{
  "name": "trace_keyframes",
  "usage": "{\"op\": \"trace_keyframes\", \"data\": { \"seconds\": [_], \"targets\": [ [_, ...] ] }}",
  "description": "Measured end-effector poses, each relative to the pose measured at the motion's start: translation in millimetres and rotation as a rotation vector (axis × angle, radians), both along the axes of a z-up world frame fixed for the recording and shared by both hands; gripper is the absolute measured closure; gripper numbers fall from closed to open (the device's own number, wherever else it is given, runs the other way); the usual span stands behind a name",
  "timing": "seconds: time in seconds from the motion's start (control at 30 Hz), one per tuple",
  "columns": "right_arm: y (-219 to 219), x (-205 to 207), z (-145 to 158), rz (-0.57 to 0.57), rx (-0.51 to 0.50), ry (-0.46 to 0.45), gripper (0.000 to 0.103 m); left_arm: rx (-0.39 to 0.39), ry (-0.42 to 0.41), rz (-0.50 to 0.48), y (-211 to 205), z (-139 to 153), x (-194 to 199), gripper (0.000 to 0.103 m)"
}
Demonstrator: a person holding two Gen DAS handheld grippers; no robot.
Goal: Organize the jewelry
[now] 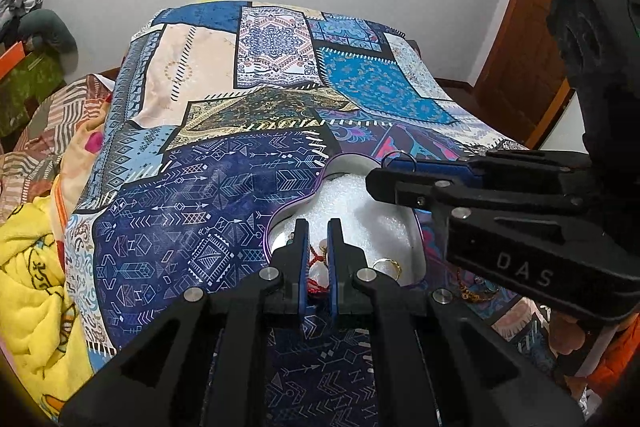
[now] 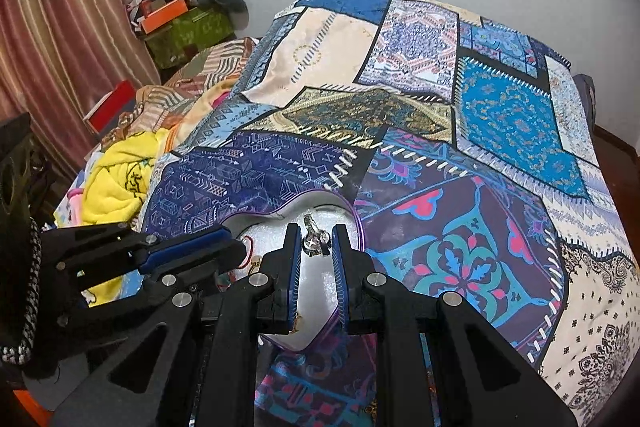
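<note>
A heart-shaped box [image 1: 347, 165] with a purple rim and white foam lining lies on the patchwork bedspread [image 1: 208, 187]. My left gripper [image 1: 318, 227] hangs over the box's near side, shut on a red thread bracelet [image 1: 315, 261]. A gold ring [image 1: 386, 264] lies on the foam beside it. My right gripper [image 2: 316, 229] is above the same box [image 2: 357, 223], shut on a silver ring [image 2: 313, 242]. In the left wrist view that silver ring [image 1: 400, 155] sticks up from the right gripper [image 1: 378, 179]. In the right wrist view the left gripper [image 2: 236, 247] reaches in from the left.
More loose jewellery [image 1: 476, 291] lies on the bedspread right of the box. A yellow blanket [image 2: 120, 179] and striped bedding are bunched at the left. Boxes [image 2: 188, 27] are stacked by the curtain. A wooden door [image 1: 532, 27] stands at the right.
</note>
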State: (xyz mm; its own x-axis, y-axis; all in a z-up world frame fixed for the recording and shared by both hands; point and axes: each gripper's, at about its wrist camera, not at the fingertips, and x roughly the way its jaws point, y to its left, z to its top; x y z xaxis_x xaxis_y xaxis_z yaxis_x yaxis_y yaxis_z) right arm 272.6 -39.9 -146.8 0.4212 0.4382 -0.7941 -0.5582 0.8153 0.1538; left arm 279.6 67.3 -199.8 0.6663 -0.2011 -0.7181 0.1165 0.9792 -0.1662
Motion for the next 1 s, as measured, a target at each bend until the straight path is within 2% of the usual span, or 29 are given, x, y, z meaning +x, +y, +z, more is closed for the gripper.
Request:
{"op": "trace_keyframes", "data": {
  "seconds": [0.17,0.33,0.47,0.77,0.83,0.9,1.0],
  "targets": [
    [-1,1,4,0.002,0.013,0.015,0.079,0.004,0.001,0.010,3,3,-2,0.092],
    [-6,-4,16,-0.005,0.014,-0.018,0.079,0.013,-0.008,0.020,6,11,-7,0.088],
    [-13,-13,30,-0.015,0.008,-0.053,0.079,0.026,-0.025,0.027,5,21,-13,0.081],
    [-43,-40,62,-0.063,0.002,-0.128,0.078,0.054,-0.083,0.025,-5,55,-38,0.072],
    [-52,-47,66,-0.077,0.003,-0.137,0.074,0.061,-0.090,0.023,-8,61,-44,0.071],
    [-60,-53,71,-0.091,0.003,-0.150,0.065,0.066,-0.098,0.017,-12,69,-51,0.071],
    [-74,-65,76,-0.119,-0.011,-0.183,0.058,0.078,-0.113,0.008,-19,77,-62,0.069]
  ]
}}
